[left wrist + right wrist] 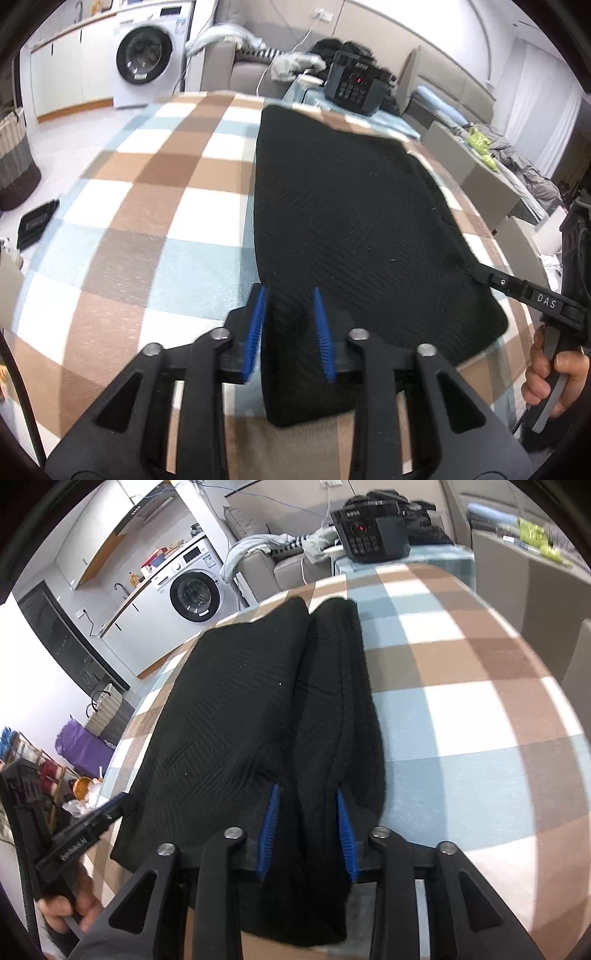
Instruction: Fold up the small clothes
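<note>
The black knit garment (351, 221) looks soft and limp, likely to sag. Left gripper (291, 332) and right gripper (308, 830) straddle its near hem, jaws apart, pads off it; regrip at the near corners.

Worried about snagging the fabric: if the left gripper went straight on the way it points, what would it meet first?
Most likely the black garment: its near edge lies between the left gripper's open jaws, and the cloth stretches ahead across the checked blanket. Depth is hard to judge.
</note>
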Demonstrator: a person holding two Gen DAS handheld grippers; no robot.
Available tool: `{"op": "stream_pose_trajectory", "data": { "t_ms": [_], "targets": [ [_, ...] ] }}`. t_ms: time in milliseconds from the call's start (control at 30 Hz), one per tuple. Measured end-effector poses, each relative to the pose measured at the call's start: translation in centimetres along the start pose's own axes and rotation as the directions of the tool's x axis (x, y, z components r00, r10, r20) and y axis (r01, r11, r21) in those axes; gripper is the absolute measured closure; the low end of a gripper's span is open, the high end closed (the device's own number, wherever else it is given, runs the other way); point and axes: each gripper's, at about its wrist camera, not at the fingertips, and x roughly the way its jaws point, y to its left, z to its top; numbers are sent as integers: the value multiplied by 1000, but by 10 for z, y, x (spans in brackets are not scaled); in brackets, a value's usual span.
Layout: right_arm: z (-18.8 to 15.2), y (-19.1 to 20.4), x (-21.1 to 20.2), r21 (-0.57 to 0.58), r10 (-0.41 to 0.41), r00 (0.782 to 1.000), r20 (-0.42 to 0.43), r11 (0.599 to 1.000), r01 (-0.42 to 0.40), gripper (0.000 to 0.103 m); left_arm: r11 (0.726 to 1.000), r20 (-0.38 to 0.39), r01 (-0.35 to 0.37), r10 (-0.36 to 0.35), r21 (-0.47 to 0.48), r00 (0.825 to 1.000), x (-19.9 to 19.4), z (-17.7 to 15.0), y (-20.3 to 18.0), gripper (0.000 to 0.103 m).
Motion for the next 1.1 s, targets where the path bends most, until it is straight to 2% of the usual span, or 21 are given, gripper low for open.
{"op": "stream_pose_trajectory", "data": {
  "t_ms": [33, 100, 133, 167, 233, 267, 333, 367, 433, 467, 533, 667, 833, 1000, 1100],
  "targets": [
    [0, 2, -6, -18, -5, 1000, 13, 1000, 5, 63, 1000, 21, -8, 8, 8, 1000, -8, -1, 0, 55],
    [-3, 7, -23, -71, -23, 998, 60, 997, 27, 56, 1000, 68, -18, 16, 21, 998, -23, -3, 0, 43],
    [-4, 9, -29, -92, -27, 997, 79, 995, 34, 48, 999, 84, -17, 15, 27, 996, -31, -5, 0, 36],
    [-7, 12, -38, -122, -29, 994, 106, 992, 42, 42, 999, 97, -13, 10, 32, 995, -37, -7, 0, 33],
    [-10, 16, -50, -161, -16, 990, 137, 986, 38, 14, 999, 134, -7, 2, 36, 991, -50, -11, 1, 24],
    [-12, 18, -55, -186, -11, 989, 150, 982, 39, 8, 999, 148, -8, 2, 39, 989, -54, -13, 1, 23],
    [-18, 24, -68, -228, 8, 983, 182, 973, 34, 2, 999, 166, -11, 3, 52, 986, -62, -16, -2, 20],
    [-20, 26, -72, -242, 24, 981, 193, 970, 24, 0, 998, 177, -17, 6, 61, 984, -64, -18, -3, 18],
    [-25, 29, -78, -255, 61, 975, 215, 967, -4, 0, 997, 199, -34, 19, 70, 980, -69, -23, -7, 3],
    [-27, 29, -79, -257, 79, 972, 221, 966, -20, 0, 997, 216, -40, 24, 69, 976, -71, -25, -8, 1],
    [-29, 31, -80, -262, 102, 967, 231, 964, -39, 0, 996, 244, -33, 13, 79, 970, -73, -29, -11, 1],
    [-36, 37, -86, -289, 117, 954, 276, 957, -33, 0, 996, 250, -39, 17, 85, 968, -71, -33, -13, 1],
    [-41, 39, -83, -312, 156, 949, 275, 948, -66, 0, 993, 288, -65, 33, 101, 957, -67, -39, -16, 1],
    [-50, 40, -76, -338, 137, 939, 314, 941, -24, 0, 991, 315, -85, 49, 101, 948, -64, -42, -14, 1],
    [-52, 39, -72, -345, 143, 939, 314, 938, -27, 0, 991, 322, -87, 50, 102, 945, -63, -44, -12, 1]
  ]
}}
